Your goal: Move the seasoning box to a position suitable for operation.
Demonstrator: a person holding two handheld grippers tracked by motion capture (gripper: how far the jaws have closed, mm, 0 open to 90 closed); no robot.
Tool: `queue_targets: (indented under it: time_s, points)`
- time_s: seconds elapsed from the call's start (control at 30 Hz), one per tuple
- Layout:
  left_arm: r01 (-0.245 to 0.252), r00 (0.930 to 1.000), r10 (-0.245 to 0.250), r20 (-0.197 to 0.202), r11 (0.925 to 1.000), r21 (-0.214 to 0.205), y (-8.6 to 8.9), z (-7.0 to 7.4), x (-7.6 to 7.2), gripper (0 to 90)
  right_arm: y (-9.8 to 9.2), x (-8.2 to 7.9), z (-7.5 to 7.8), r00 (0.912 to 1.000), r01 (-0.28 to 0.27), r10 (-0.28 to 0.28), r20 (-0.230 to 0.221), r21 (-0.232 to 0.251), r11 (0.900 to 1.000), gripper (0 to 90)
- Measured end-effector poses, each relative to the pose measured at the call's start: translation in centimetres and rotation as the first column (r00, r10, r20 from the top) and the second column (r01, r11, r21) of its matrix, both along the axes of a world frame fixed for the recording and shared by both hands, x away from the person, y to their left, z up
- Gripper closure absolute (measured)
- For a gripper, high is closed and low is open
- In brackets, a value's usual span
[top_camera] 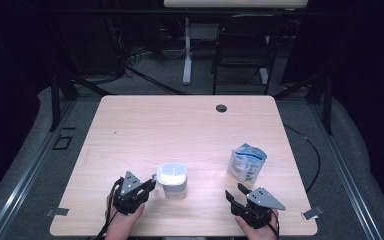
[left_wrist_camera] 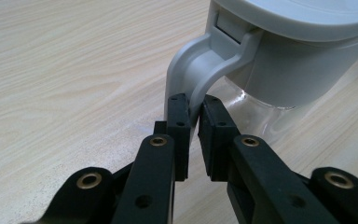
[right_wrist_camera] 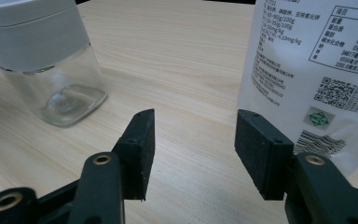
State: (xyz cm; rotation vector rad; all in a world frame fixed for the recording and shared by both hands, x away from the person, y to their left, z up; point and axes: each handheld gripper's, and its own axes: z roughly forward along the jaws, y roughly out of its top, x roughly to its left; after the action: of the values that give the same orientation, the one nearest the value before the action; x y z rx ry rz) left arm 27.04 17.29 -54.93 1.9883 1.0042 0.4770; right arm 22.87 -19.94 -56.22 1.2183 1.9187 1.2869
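Note:
A clear jar (top_camera: 173, 181) with a grey lid stands near the table's front middle. Its grey handle (left_wrist_camera: 191, 77) curves down from the lid, and my left gripper (left_wrist_camera: 193, 122) is shut on the lower end of that handle. In the high view the left gripper (top_camera: 150, 184) sits just left of the jar. The same jar (right_wrist_camera: 51, 60) stands at the upper left of the right gripper view. A white and blue pouch (top_camera: 247, 162) stands upright at the right. My right gripper (top_camera: 234, 192) rests open in front of it, jaws apart over bare wood (right_wrist_camera: 193, 154), the pouch (right_wrist_camera: 317, 70) just beyond its right jaw.
The light wooden table (top_camera: 180, 125) has a round cable hole (top_camera: 221, 108) near its far edge. A black chair (top_camera: 242, 47) and a white desk leg (top_camera: 186, 50) stand on the floor behind. Metal clips (top_camera: 57, 212) mark the front corners.

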Motion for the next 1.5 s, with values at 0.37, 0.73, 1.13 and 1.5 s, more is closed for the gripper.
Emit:
queue_targets:
  time_s: [0.37,0.73,1.13,1.5]
  points:
    - [0.003,1.0000,-0.003,-0.003,0.9978,-0.066,1.0,0.6,-0.5,75.6,0.2,0.1,0.3,1.0000,-0.009,0.009,0.001,0.001,1.0000,47.7]
    - [0.012,0.9996,-0.014,-0.024,0.9936,-0.112,2.4,1.7,-0.6,69.9,0.8,0.5,1.0,0.9993,-0.034,0.035,0.011,-0.016,0.9993,49.2]
    - [0.048,0.9987,-0.045,0.022,0.9905,-0.129,2.8,4.4,0.7,63.5,1.7,1.2,2.3,0.9954,-0.095,0.095,0.003,-0.021,0.9952,56.3]
    - [0.089,0.9959,-0.086,0.026,0.9901,-0.109,1.9,5.6,1.8,59.0,2.7,2.0,2.9,0.9899,-0.142,0.141,-0.008,-0.047,0.9888,62.9]
